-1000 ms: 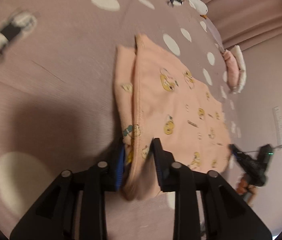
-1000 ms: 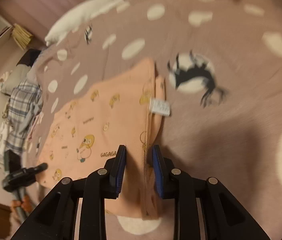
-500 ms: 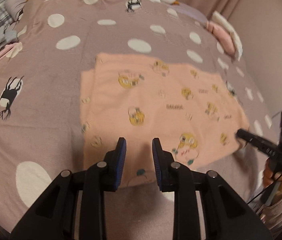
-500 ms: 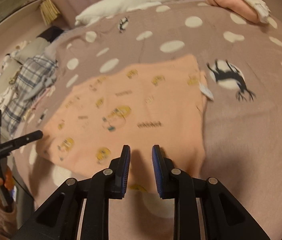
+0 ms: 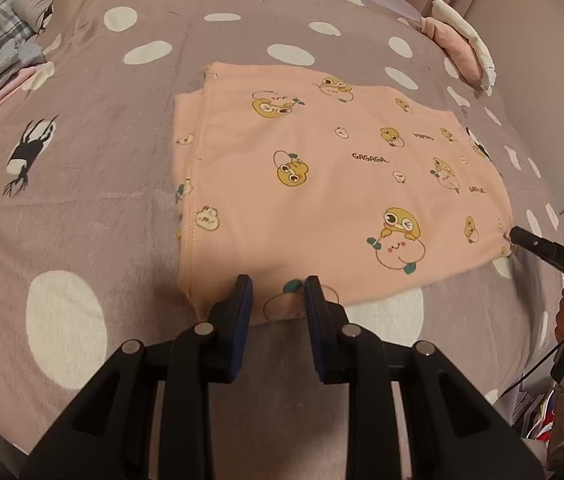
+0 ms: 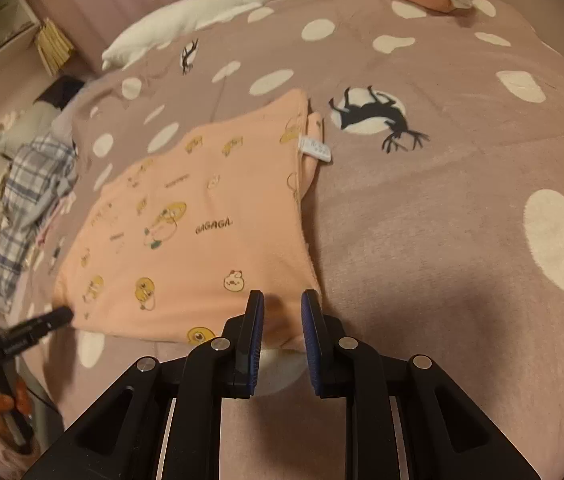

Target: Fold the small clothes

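A small peach garment with cartoon duck prints lies flat and folded on the mauve spotted bedspread. It also shows in the right wrist view, with a white label at its far right edge. My left gripper is open and empty at the garment's near left edge. My right gripper is open and empty at the garment's near right corner. Each gripper shows in the other's view, at the garment's opposite side: the right gripper and the left gripper.
A pile of plaid and pale clothes lies at the left of the bed. A pink and white folded stack sits at the far right. A white goose plush lies at the head of the bed.
Both grippers let go of the garment's folded edge and drew back toward its near edge. The garment now lies flat.
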### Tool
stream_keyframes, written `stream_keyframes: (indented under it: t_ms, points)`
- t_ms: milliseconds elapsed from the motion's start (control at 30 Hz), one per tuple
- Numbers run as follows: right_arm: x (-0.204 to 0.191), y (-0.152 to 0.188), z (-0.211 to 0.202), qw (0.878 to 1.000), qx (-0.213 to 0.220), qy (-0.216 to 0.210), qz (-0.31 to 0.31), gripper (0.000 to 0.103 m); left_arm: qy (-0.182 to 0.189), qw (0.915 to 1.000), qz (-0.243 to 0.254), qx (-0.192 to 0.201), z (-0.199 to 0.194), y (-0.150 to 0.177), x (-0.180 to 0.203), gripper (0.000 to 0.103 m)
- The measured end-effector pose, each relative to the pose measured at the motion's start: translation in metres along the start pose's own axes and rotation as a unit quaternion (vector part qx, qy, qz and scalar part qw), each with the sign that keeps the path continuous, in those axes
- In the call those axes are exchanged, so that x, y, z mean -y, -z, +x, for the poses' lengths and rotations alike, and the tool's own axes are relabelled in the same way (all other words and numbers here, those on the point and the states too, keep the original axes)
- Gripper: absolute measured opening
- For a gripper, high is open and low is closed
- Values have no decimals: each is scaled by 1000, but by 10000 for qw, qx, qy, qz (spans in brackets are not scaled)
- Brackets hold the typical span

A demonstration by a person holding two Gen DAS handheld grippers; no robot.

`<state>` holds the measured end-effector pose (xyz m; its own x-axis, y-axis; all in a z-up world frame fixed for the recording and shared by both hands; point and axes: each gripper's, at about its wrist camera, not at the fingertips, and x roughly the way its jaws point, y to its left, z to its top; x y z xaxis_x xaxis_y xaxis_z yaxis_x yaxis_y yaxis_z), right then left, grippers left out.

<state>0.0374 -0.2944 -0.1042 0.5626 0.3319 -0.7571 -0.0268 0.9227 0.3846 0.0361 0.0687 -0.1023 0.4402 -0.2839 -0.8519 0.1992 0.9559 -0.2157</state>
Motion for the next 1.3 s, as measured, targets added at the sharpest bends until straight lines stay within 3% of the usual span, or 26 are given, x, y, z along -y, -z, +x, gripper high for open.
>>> stream_keyframes:
  t_ms: [133, 300, 433, 733, 800, 1067, 1167, 1300]
  points:
    - [-4, -2, -14, 9995, 228, 166, -103, 22, -119, 9997, 112, 181, -12, -1, 4, 27]
    - [-17, -7, -23, 9991, 370, -90, -211, 22, -193, 9989, 251, 338, -18, -9, 11, 32]
    - [-34, -8, -20, 9983, 317, -226, -442, 23, -191, 9985, 306, 410, -18, -15, 14, 42]
    - [-71, -11, 2, 9957, 91, -510, -772, 35, -182, 9979, 419, 467, -13, -31, 20, 55]
    - [-78, -10, 4, 9950, 64, -531, -839, 39, -162, 9979, 418, 463, -10, -37, 20, 56]
    - [-123, -8, 27, 9884, 12, -546, -1418, 40, -99, 9965, 560, 618, 8, -73, 26, 56]
    - [-137, -6, 41, 9851, -85, -468, -1650, 40, -140, 9968, 586, 519, 27, -91, 26, 55]
    - [-145, 0, 55, 9824, -325, -428, -1787, 40, -508, 9971, 560, 101, 58, -104, 19, 54]
